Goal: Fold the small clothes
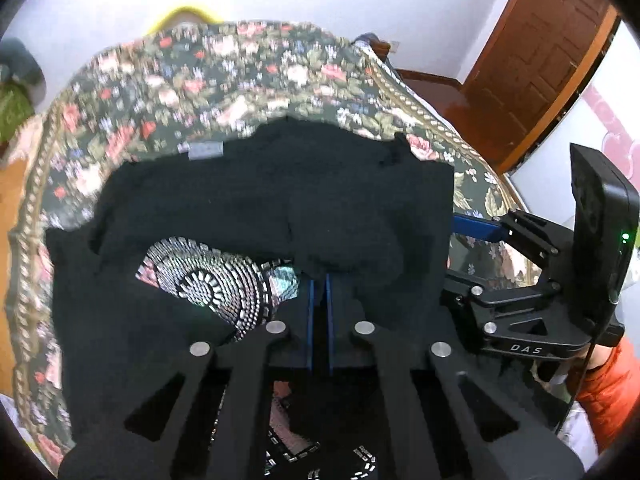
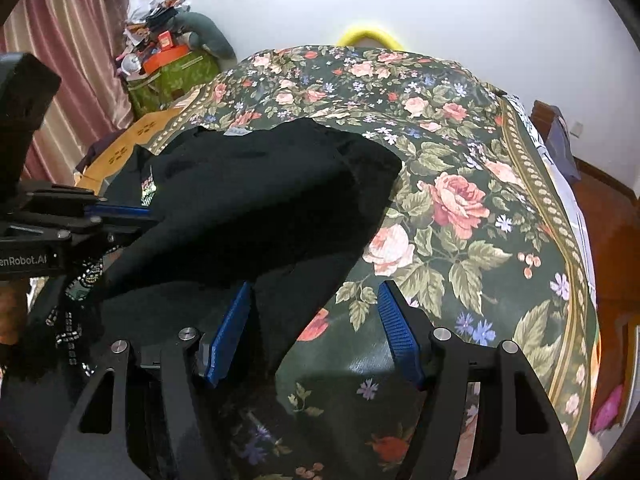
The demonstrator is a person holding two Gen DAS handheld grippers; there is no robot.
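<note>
The left gripper (image 1: pixel 319 280) is clenched on the limp black top (image 1: pixel 280 200); the right gripper (image 2: pixel 316 300), released, should pinch its hem at nine o'clock.

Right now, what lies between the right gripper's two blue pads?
In the right wrist view, a fold of the black garment near the left pad, then bare floral bedspread.
</note>
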